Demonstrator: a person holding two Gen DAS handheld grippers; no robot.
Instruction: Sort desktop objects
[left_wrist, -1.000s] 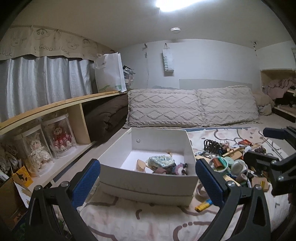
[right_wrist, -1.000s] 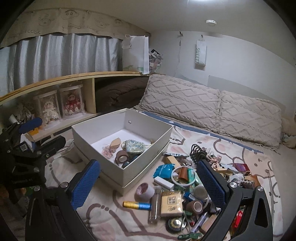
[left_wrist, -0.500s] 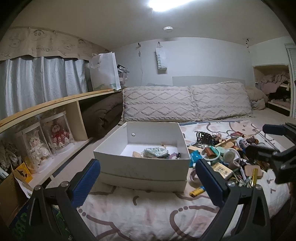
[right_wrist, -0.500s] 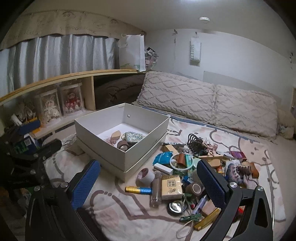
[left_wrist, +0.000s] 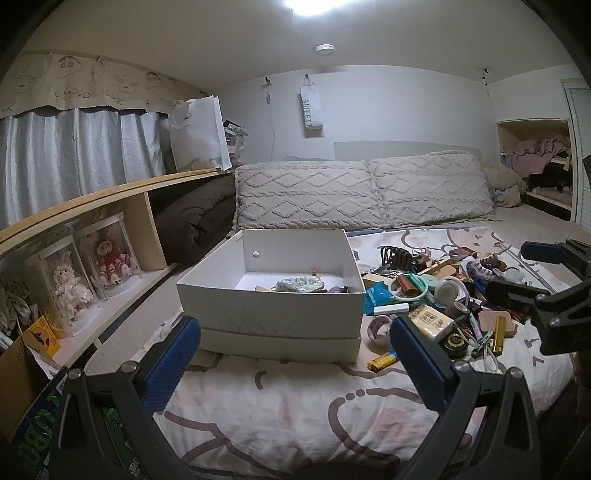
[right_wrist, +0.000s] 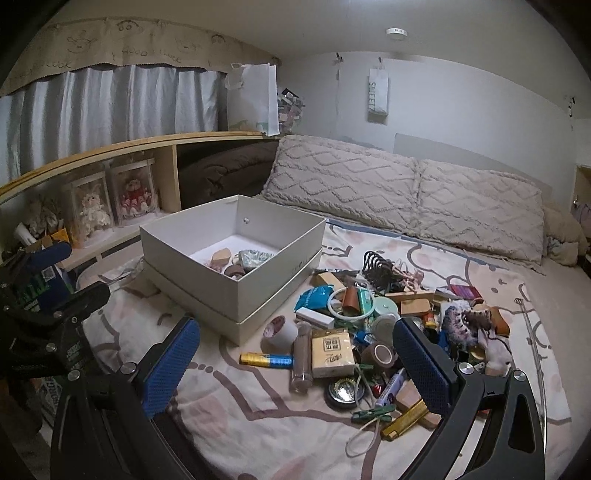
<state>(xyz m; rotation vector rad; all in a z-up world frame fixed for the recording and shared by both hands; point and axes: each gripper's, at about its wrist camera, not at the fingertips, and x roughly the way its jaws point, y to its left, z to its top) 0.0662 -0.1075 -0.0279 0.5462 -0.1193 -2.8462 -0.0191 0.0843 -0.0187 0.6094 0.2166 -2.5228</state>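
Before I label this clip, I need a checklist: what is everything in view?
white cardboard box: one, on the bed, open, a few small things inside
heap of small mixed objects: many, beside the box
yellow-and-blue tube: one, on the patterned sheet
beige textured pillows: two, behind
boxed dolls: two, wooden shelf
white paper bag: one, on the shelf
left claw: open, empty
right claw: open, empty

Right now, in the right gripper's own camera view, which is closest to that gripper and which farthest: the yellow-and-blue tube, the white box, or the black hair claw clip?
1. Yellow-and-blue tube: nearest, lying on the bedspread just ahead of the open right gripper.
2. White box: farther back, to the left.
3. Black hair claw clip: farthest, at the pile's far edge, towards the pillows.
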